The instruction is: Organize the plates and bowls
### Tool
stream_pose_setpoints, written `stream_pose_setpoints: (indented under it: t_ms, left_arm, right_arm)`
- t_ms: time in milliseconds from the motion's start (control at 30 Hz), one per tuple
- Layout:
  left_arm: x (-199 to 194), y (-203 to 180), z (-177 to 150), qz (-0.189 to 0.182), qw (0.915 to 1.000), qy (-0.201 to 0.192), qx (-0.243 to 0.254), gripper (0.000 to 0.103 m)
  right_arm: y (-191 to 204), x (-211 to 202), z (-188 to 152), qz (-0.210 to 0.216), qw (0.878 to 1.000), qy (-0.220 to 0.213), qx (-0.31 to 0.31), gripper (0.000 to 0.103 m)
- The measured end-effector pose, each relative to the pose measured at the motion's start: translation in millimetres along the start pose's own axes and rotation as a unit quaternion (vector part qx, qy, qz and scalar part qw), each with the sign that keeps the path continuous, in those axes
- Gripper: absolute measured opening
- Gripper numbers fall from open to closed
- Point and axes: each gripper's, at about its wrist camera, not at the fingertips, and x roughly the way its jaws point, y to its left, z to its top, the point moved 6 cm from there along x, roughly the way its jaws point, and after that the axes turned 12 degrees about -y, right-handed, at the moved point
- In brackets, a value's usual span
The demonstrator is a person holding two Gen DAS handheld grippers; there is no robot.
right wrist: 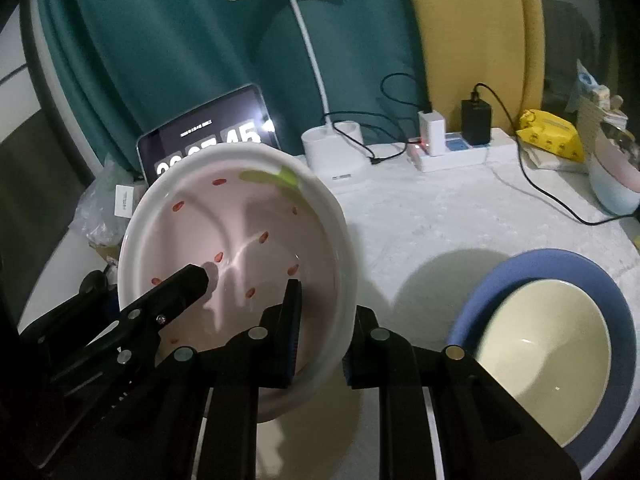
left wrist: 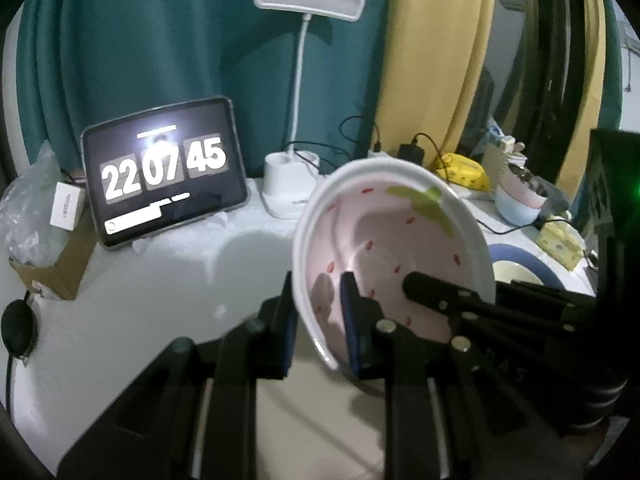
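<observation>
Both grippers, left gripper [left wrist: 320,320] and right gripper [right wrist: 320,332], pinch the pink bowl's [right wrist: 248,248] rim; nothing is inside it. Nearby, a cream bowl [right wrist: 548,360] sits in a blue plate [right wrist: 520,272] on the white table [right wrist: 420,220].

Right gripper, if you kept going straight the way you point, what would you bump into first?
Probably the white tabletop beyond the pink strawberry plate that the right gripper already clamps; the lamp base stands farther back. Depth is unclear.

**Clutter at the back of the white table**

A dark tablet [left wrist: 164,170] showing a flip clock leans against the teal curtain [left wrist: 160,40]. Beside it stands a white desk lamp [left wrist: 290,192]. A white power strip [right wrist: 464,152] holds a black charger [right wrist: 476,120], near a yellow wipes packet [right wrist: 550,134]. A brown cardboard box [left wrist: 60,260] sits at the left.
</observation>
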Motion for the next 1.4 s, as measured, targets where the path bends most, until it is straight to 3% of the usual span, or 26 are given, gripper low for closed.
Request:
stream_pose_setpoints:
  t_ms: [667,1400]
  left_arm:
    - [-12,-77,-7,-0.028,0.9992,-0.003,0.027,0.02]
    - [0,-143,-19,-0.053,0.9974,0.014,0.048,0.02]
  right_arm:
    - [-60,-55,-3,-0.026,0.999,-0.029,0.027,0.018]
    - [-122,-85,-11,-0.045,0.996,-0.042,0.062,0.018]
